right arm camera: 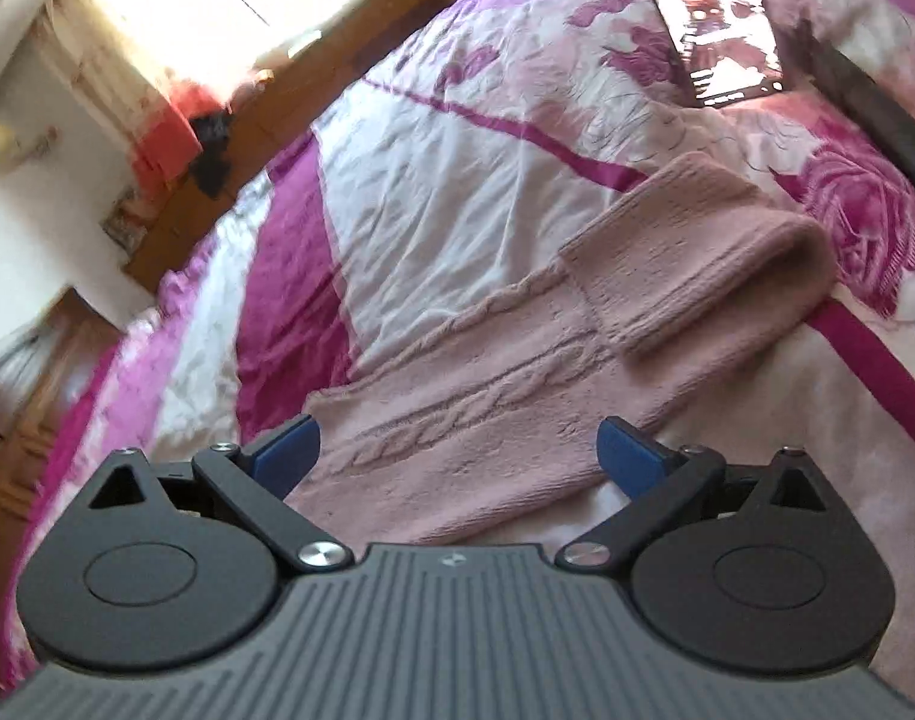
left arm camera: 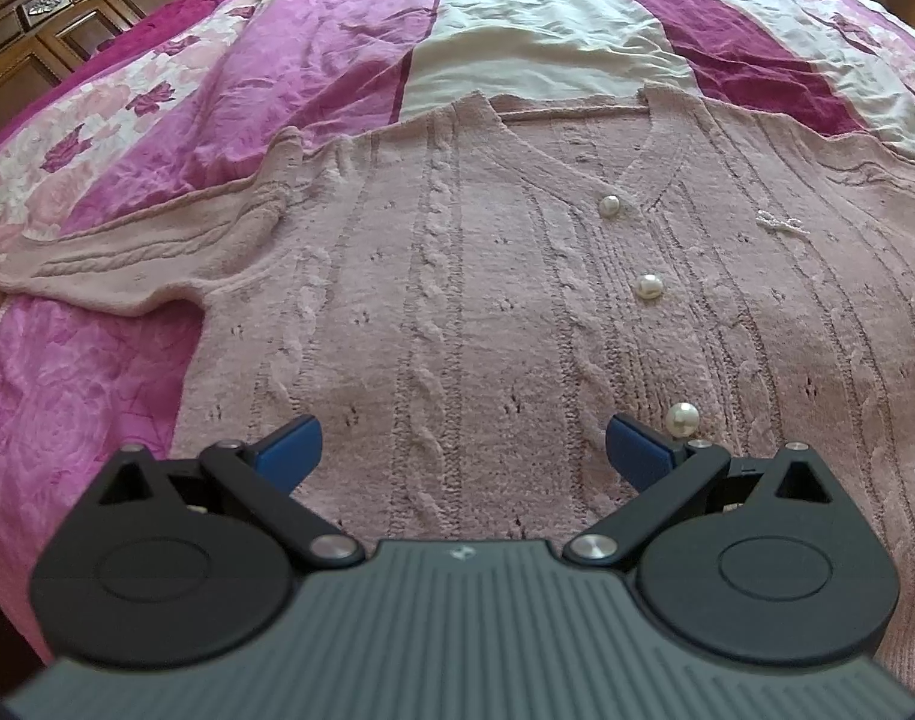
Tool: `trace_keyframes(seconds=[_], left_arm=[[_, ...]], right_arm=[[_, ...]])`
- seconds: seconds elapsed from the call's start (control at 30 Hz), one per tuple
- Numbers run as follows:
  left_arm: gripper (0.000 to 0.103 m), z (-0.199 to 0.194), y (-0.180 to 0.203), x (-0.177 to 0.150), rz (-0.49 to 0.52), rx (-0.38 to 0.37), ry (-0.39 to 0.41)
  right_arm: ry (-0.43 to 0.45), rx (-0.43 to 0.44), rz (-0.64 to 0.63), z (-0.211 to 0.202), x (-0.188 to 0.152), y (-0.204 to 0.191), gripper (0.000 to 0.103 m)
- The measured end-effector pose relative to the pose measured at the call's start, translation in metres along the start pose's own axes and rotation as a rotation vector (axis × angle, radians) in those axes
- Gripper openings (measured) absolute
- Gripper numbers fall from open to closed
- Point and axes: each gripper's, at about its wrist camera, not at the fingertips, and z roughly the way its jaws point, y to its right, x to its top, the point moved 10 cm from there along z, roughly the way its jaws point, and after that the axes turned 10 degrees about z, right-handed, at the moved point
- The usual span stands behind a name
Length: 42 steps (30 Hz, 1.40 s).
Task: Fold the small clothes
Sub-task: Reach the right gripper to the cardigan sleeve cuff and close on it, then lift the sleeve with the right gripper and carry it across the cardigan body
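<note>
A pale pink cable-knit cardigan (left arm camera: 487,276) with pearl buttons (left arm camera: 649,287) lies flat, front up, on the bed. Its left sleeve (left arm camera: 115,264) stretches out to the left. My left gripper (left arm camera: 463,450) hovers open over the cardigan's lower front, with nothing between its blue fingers. In the right wrist view the cardigan's other sleeve (right arm camera: 517,384) runs away from me, and its ribbed cuff (right arm camera: 697,276) is turned back on itself. Over that sleeve near its shoulder end, my right gripper (right arm camera: 457,450) is spread wide and holds nothing.
The bedspread (left arm camera: 313,60) has magenta, white and floral pink panels. Dark wooden furniture (left arm camera: 55,18) stands beyond the bed's far left corner. A phone-like screen (right arm camera: 721,24) and a dark strap-like object (right arm camera: 877,102) lie on the bed past the cuff.
</note>
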Motion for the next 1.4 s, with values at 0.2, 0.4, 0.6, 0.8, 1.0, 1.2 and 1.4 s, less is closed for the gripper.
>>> trace_keyframes(seconds=[0.2,0.4,0.6,0.8,1.0,1.2,1.4], left_arm=[[0.103,0.002,0.003,-0.001,0.006,-0.004,-0.005],[0.103,0.003,0.005,-0.002,0.012,0.001,-0.005],[0.103,0.000,0.002,-0.001,0.012,0.011,0.007],[0.103,-0.006,-0.008,0.001,0.014,0.034,0.040],[0.103,-0.011,-0.022,0.002,-0.019,0.031,0.063],[0.103,-0.019,-0.044,0.000,-0.061,0.043,0.087],[0.103,-0.026,-0.074,-0.003,-0.108,0.071,0.103]], right_arm=[[0.048,0.039,0.143,-0.011,0.019,0.019,0.102],[0.078,-0.012,0.205,0.003,0.036,0.043,0.093],[0.130,-0.141,0.198,0.020,0.044,0.062,0.033],[0.154,-0.071,0.176,0.004,0.047,0.044,0.009],[0.115,0.075,0.096,-0.007,0.028,-0.024,0.009],[0.065,0.190,0.008,-0.005,-0.003,-0.106,0.009],[-0.005,0.276,-0.060,0.003,-0.050,-0.184,0.009]])
